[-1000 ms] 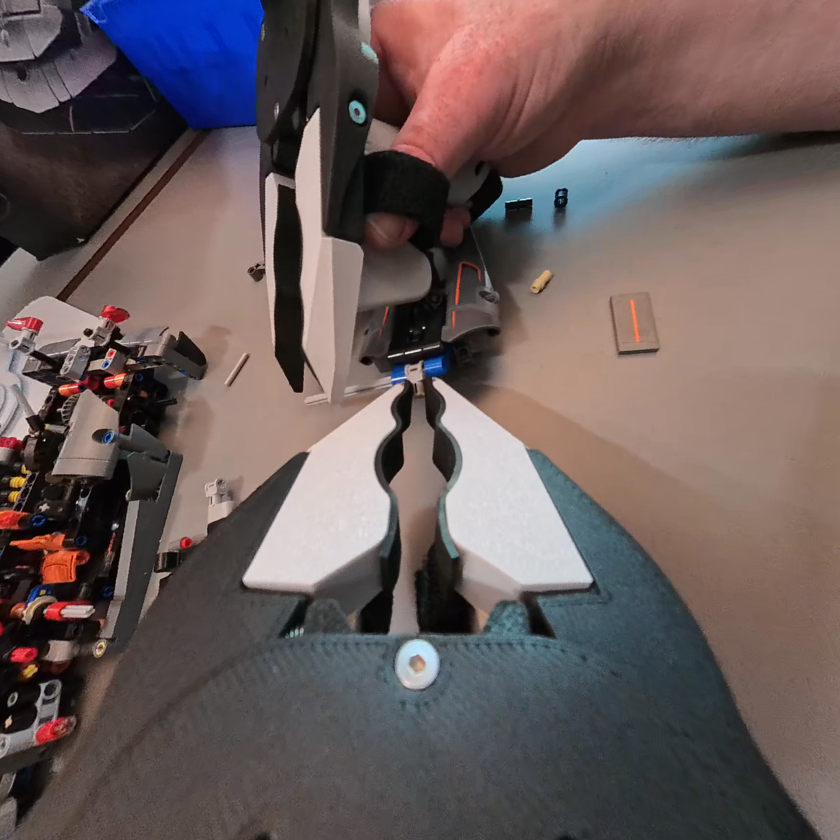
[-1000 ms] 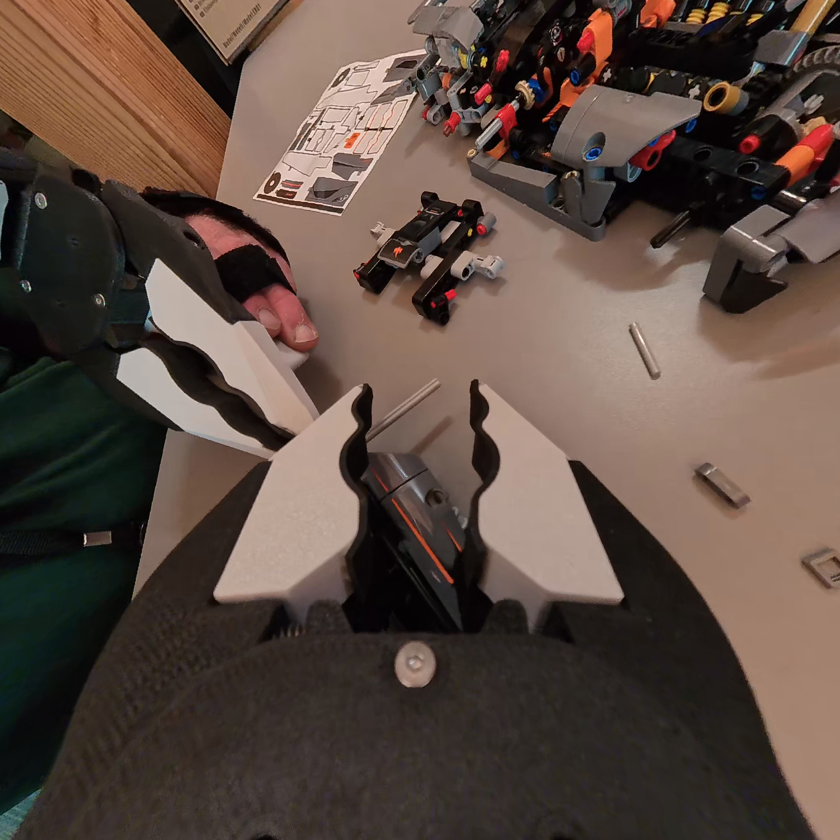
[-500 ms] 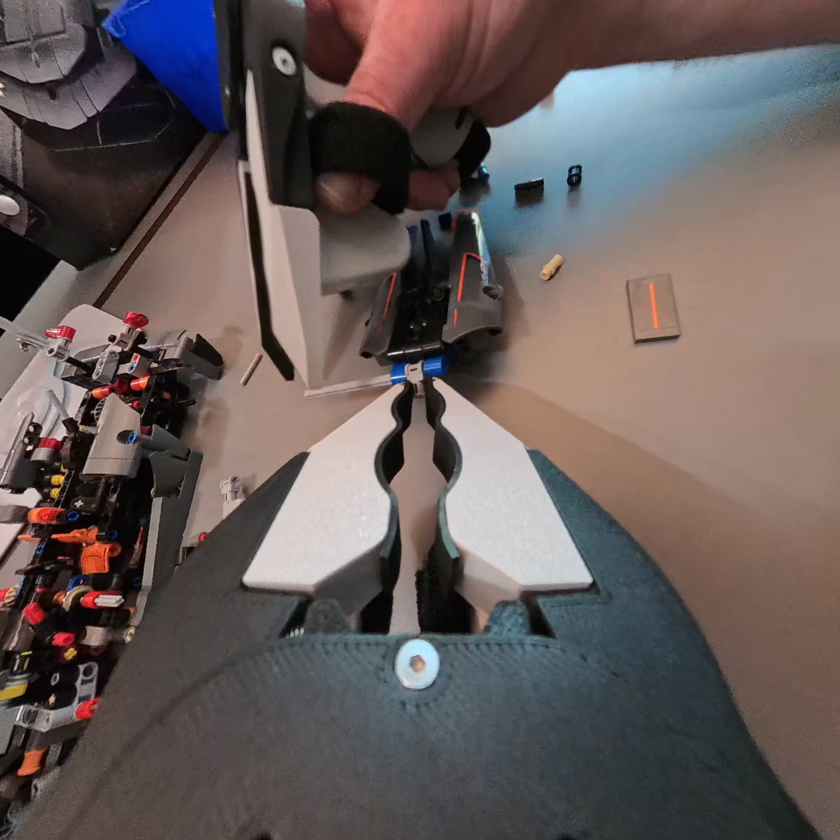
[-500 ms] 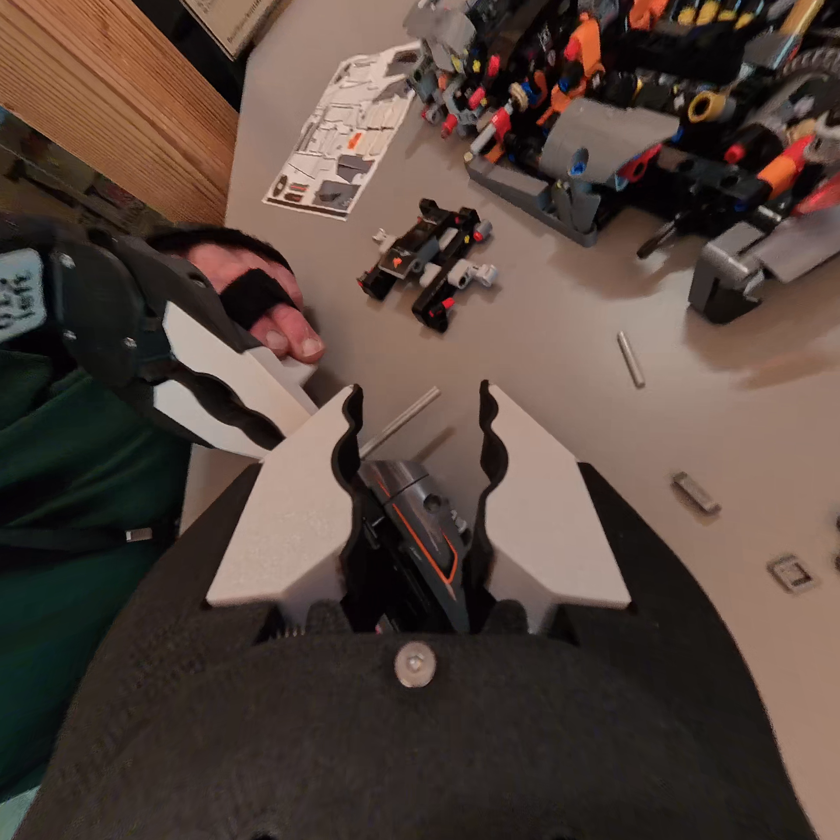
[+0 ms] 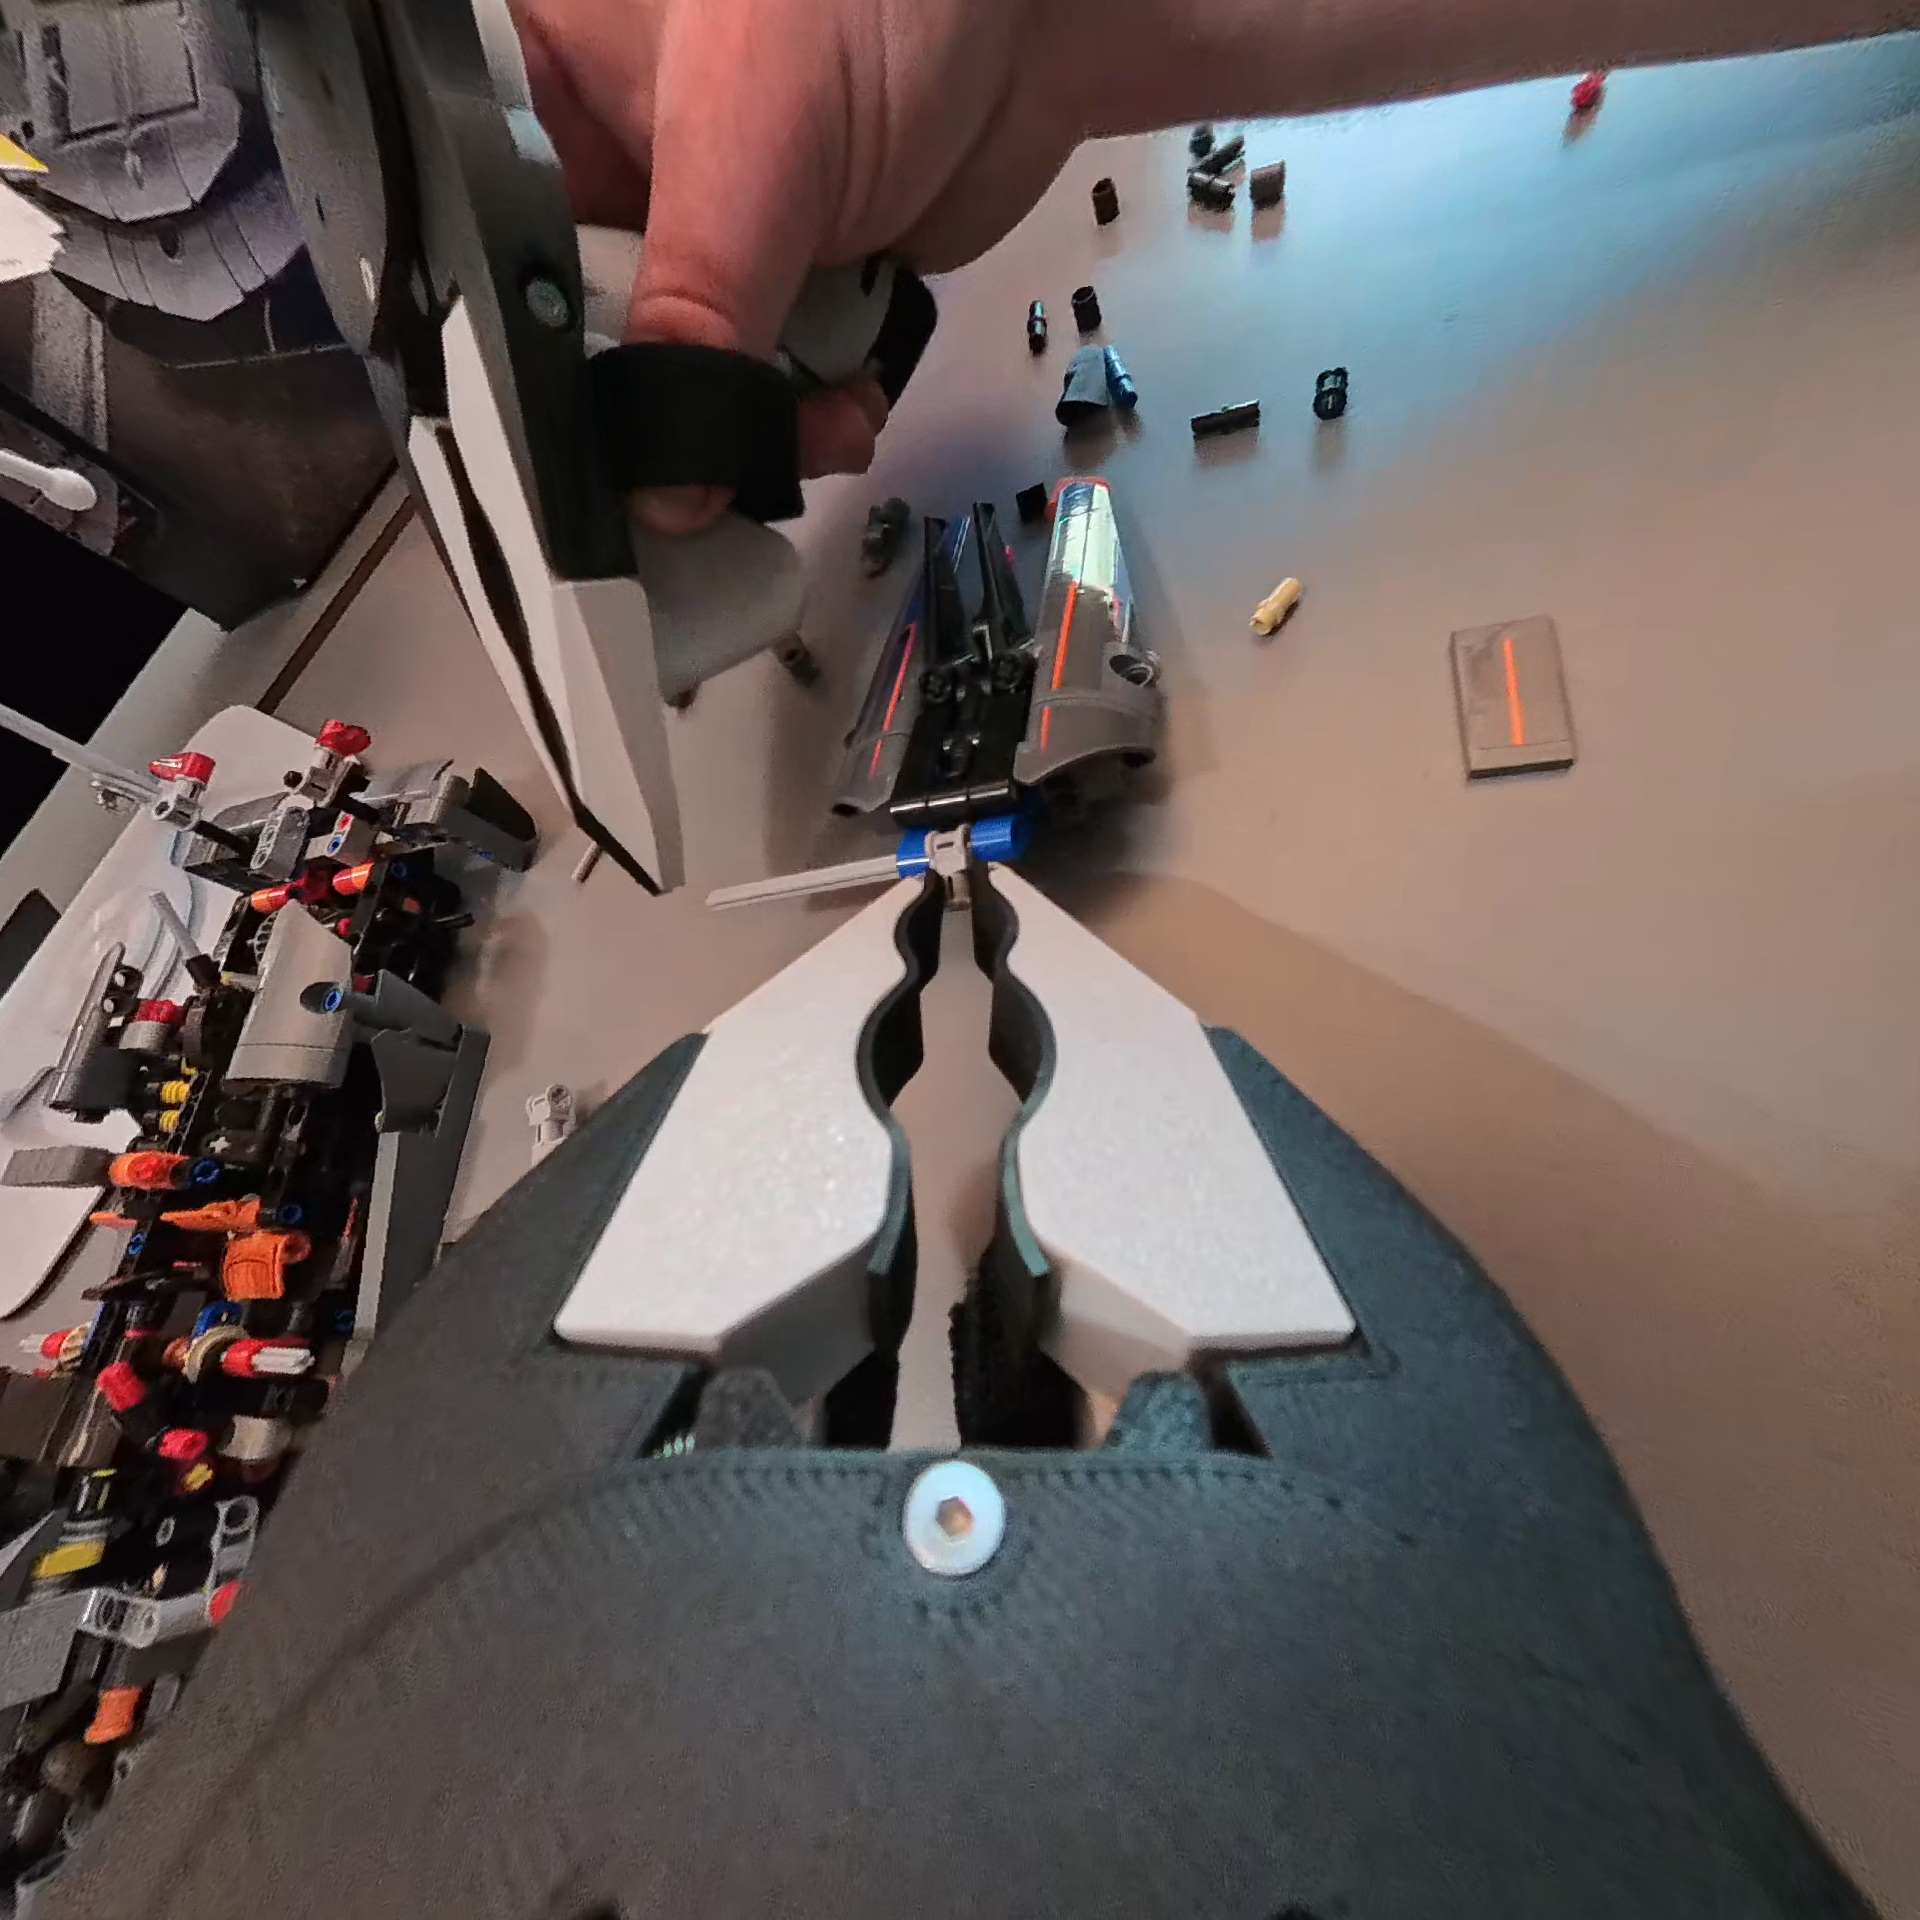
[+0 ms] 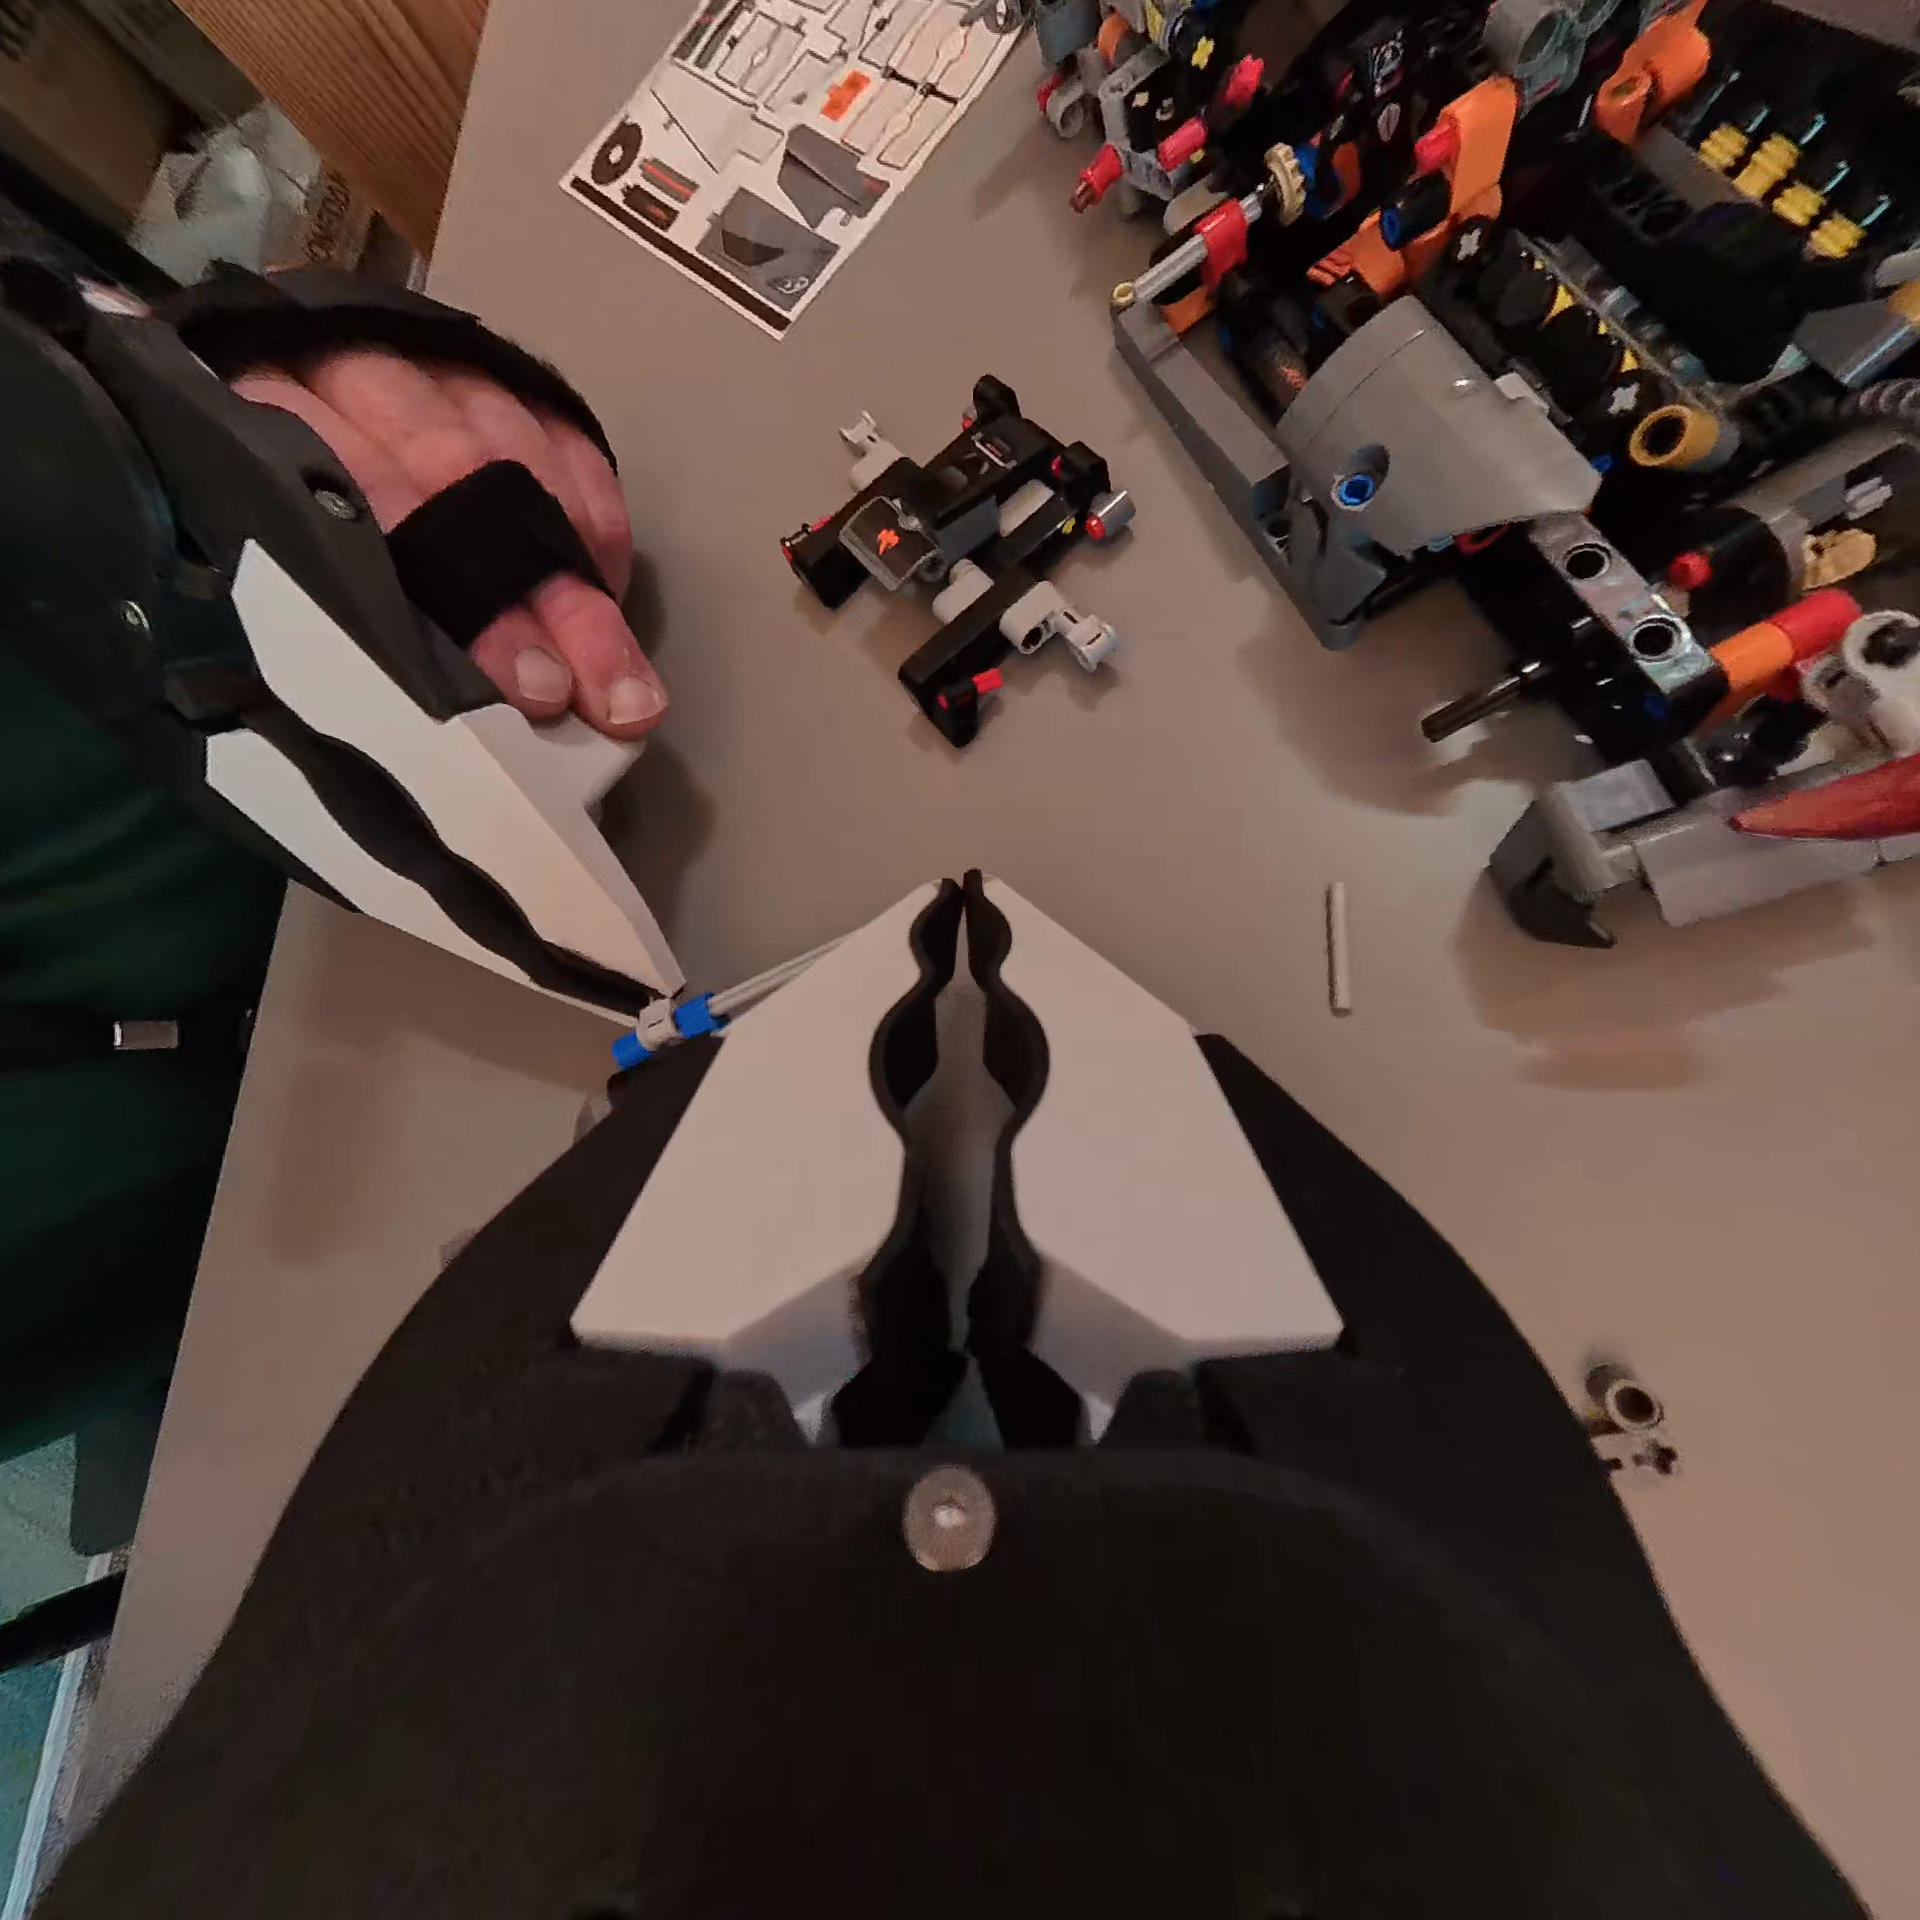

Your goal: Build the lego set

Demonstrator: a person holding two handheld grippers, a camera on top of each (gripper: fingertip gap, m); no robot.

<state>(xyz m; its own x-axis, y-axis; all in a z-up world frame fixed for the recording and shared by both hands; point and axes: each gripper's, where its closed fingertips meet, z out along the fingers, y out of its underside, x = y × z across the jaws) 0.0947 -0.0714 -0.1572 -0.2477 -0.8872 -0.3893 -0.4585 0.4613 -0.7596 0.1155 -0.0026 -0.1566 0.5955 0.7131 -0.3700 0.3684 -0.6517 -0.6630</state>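
Note:
My left gripper [image 5: 954, 883] is shut on a small grey-and-blue connector [image 5: 948, 850] with a thin grey axle [image 5: 800, 883] sticking out to the left. The connector sits at the near end of a grey, black and orange panel sub-assembly [image 5: 1081, 665] lying on the table; I cannot tell whether they are joined. My right gripper [image 6: 961, 888] is shut and empty, held above the table. It shows in the left wrist view [image 5: 649, 873] up and left of the sub-assembly. The left gripper [image 6: 665, 997] and connector [image 6: 665, 1023] show at left in the right wrist view.
The large car model [image 5: 208, 1091] lies at the left, also seen in the right wrist view [image 6: 1507, 364]. A small black sub-assembly [image 6: 966, 561], a sticker sheet [image 6: 790, 135], a loose axle [image 6: 1340, 945], a striped grey tile [image 5: 1512, 696] and several small pins [image 5: 1091, 379] lie around. My hands' fingertips stand some 7 cm from each other.
My right gripper has let go of the panel sub-assembly, lifted away from it and shut. The sub-assembly now lies free on the table. My left gripper still holds the connector.

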